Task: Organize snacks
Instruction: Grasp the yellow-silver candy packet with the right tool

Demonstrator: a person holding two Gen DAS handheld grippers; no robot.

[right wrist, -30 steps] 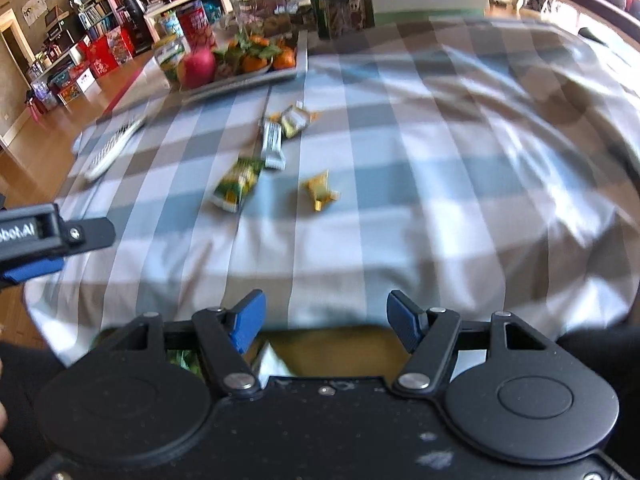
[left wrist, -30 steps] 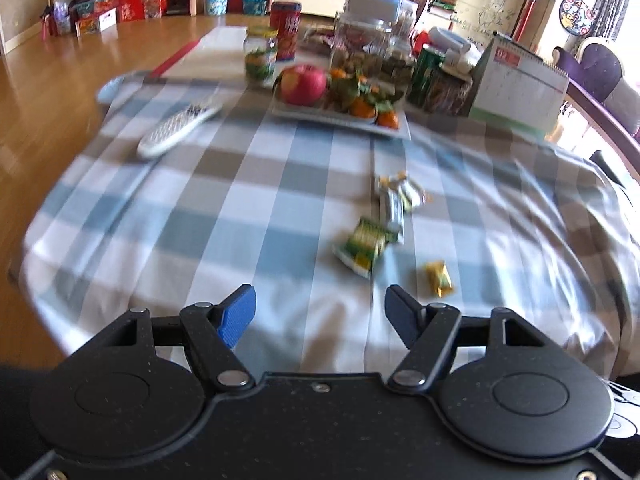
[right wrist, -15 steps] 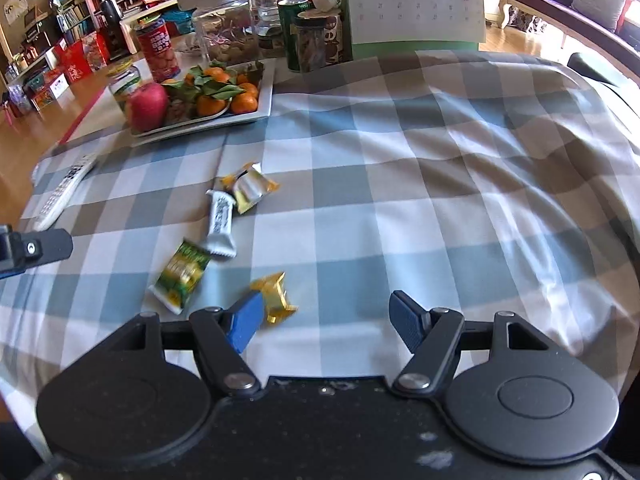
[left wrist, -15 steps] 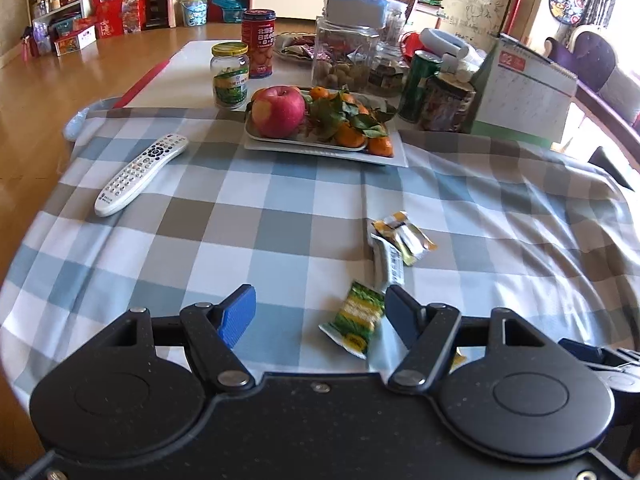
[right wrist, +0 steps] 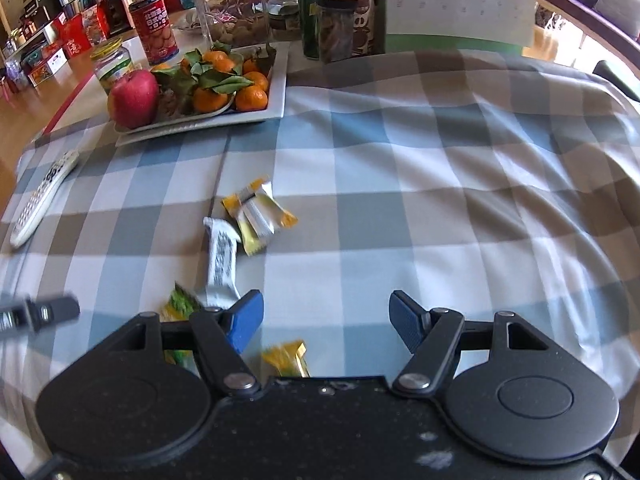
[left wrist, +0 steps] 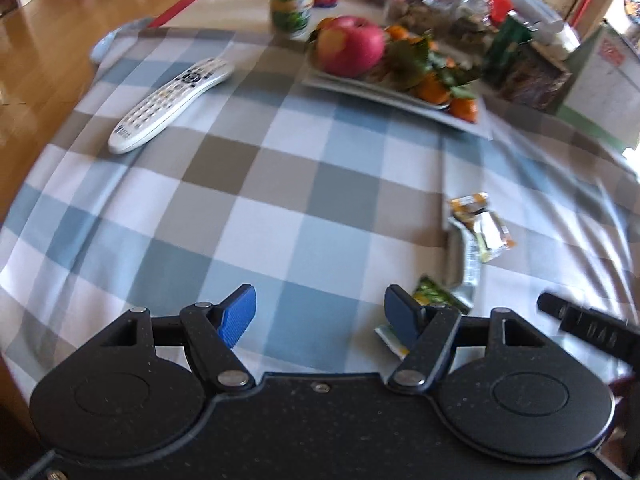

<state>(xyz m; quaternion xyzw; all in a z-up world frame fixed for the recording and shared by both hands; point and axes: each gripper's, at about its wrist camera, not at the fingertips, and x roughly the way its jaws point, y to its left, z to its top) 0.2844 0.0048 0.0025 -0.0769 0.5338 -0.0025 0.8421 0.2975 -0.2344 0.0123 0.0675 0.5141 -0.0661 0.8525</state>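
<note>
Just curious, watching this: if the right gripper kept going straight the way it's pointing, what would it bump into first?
Probably the checked tablecloth. The right gripper is open and angled down at bare cloth; the gold-wrapped candy lies just below its opening, left of centre, so it might be clipped. Depth is hard to judge.

Little can be read: the red can (right wrist: pixel 154 28) behind the fruit tray (right wrist: pixel 276 92) carries Chinese characters, too small to make out; other print is blurred.
</note>
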